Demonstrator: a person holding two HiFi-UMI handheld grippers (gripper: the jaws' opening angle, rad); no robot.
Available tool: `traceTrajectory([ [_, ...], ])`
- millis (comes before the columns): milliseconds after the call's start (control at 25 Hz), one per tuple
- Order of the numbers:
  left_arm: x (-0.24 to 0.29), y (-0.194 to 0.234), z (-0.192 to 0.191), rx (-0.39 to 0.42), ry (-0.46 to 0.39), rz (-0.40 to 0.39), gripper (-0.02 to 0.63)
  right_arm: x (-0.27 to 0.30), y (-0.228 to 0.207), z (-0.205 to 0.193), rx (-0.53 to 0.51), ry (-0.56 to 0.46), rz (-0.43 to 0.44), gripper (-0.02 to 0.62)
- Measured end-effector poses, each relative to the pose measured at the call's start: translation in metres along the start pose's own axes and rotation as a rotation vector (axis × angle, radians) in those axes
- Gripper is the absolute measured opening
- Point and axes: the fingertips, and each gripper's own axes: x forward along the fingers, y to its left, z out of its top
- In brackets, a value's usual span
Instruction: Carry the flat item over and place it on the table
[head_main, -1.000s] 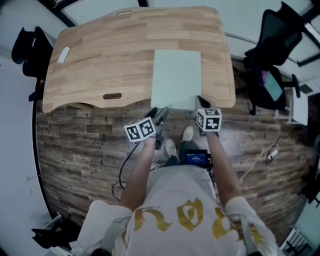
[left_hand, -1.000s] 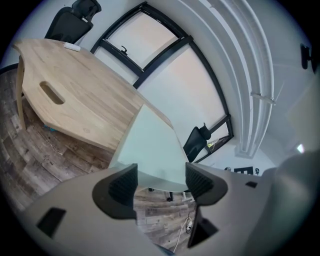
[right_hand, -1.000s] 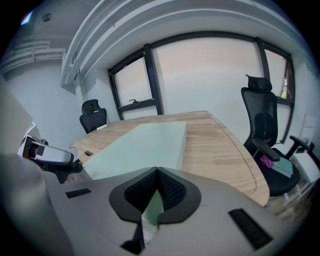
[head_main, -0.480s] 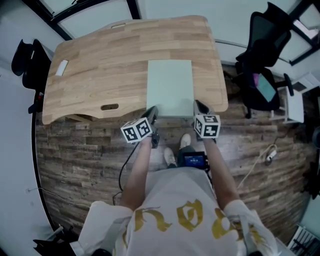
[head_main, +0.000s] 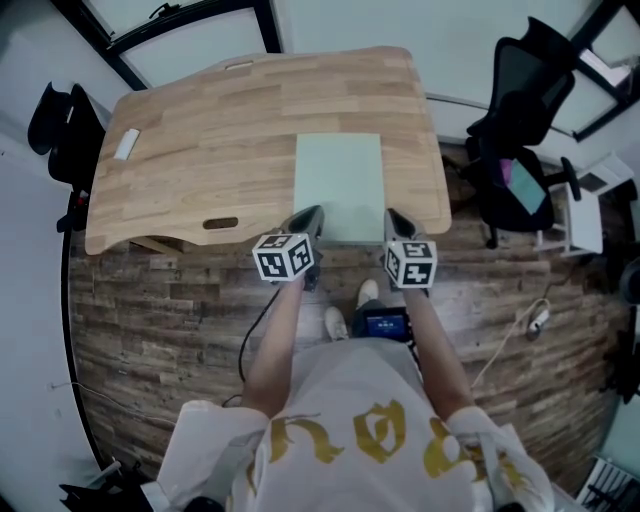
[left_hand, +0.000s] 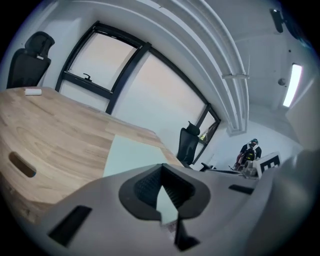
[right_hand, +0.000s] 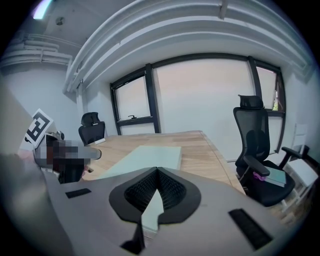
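A pale green flat sheet (head_main: 340, 185) lies on the wooden table (head_main: 200, 130), with its near edge reaching just past the table's front edge. My left gripper (head_main: 305, 218) is at the sheet's near left corner, jaws shut on the edge. In the left gripper view the sheet (left_hand: 132, 155) runs down into the closed jaws of that gripper (left_hand: 165, 200). My right gripper (head_main: 397, 222) is at the near right corner. In the right gripper view the sheet (right_hand: 150, 155) likewise ends between the shut jaws of this gripper (right_hand: 152, 200).
A black office chair (head_main: 520, 150) stands right of the table, another (head_main: 60, 120) at its left end. A small white object (head_main: 126, 144) lies at the table's far left. An oval cutout (head_main: 220, 222) sits near the front edge. A cable (head_main: 525, 325) lies on the wood floor.
The left gripper's jaws have closed at the sheet's near left corner. Both grippers have shifted slightly along the sheet's near edge, and the head view has moved a little.
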Motion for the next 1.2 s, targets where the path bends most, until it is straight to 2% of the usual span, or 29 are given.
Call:
traceTrajectory([
  [120, -0.002, 0.009, 0.01, 0.029, -0.034, 0.067, 0.0, -0.007, 0.005, 0.013, 0.008, -0.051, 0.018, -0.003],
  [240, -0.01, 0.012, 0.025, 0.106, -0.094, 0.124, 0.0, -0.014, 0.005, 0.022, -0.003, -0.088, 0.009, -0.003],
  [480, -0.031, 0.011, 0.048, 0.207, -0.186, 0.184, 0.0, -0.027, 0.0, 0.042, -0.035, -0.147, -0.025, -0.003],
  [1200, -0.032, -0.004, 0.049, 0.274, -0.207, 0.192, 0.0, -0.038, 0.008, 0.049, -0.103, -0.159, -0.05, -0.003],
])
